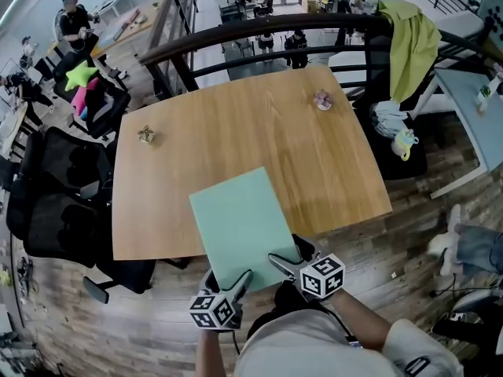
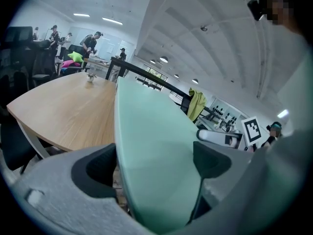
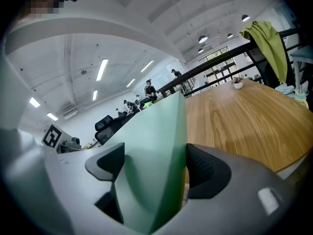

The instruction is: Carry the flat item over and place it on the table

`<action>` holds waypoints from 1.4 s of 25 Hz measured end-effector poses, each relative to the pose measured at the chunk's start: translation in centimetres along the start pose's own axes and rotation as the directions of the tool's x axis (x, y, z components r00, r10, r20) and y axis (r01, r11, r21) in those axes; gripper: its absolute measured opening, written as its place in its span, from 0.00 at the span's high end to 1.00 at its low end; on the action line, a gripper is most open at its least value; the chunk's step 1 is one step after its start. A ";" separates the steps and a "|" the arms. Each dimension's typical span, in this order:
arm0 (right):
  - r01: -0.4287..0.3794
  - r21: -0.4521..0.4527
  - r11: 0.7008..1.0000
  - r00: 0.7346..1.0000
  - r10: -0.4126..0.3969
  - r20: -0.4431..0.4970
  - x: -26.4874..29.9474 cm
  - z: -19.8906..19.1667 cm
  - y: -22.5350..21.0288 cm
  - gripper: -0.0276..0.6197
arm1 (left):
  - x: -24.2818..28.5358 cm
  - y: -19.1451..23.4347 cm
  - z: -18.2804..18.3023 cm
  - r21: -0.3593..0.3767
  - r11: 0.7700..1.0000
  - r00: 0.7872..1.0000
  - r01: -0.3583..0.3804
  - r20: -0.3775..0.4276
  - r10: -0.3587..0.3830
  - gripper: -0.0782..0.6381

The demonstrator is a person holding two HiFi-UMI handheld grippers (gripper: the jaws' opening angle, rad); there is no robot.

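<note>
Two grippers are clamping the green sheet (image 1: 240, 222) between their jaws.
Left gripper (image 1: 229, 281), right gripper (image 1: 284, 251): I am risking a slide off the table (image 1: 236, 124) if releasing unevenly.

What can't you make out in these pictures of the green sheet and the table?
- Head view: whether the green sheet rests on the table or hovers; its underside is hidden.
- Head view: two small objects on the table, too small to identify.
- Gripper views: table area behind the sheet, blocked by it.

Seemingly beige shirt (image 1: 302, 348), black-white marker cubes (image 1: 323, 276)
</note>
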State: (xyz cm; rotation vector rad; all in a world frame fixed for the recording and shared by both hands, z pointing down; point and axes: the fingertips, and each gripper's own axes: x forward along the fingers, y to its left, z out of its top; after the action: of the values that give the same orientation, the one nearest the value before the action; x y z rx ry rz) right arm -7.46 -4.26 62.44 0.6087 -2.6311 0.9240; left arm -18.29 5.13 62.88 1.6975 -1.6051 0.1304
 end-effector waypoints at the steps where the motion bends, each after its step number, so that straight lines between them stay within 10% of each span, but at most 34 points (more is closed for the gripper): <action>1: 0.002 0.009 1.000 1.000 -0.002 -0.004 0.1 -0.1 -0.4 0.33 | 0.4 0.0 0.0 0.001 1.000 1.000 -0.002 -0.007 0.002 0.19; 35: 0.093 0.265 0.960 0.987 -0.054 -0.149 5.4 -1.7 -5.8 0.33 | 6.0 3.4 1.3 -0.103 0.994 0.982 -0.027 -0.190 0.007 0.19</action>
State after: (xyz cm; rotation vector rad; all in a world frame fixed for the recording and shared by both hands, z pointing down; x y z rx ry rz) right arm -9.12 -8.84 68.92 0.6737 -2.3599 1.2682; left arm -20.72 -0.10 66.88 1.5430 -1.4595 0.2059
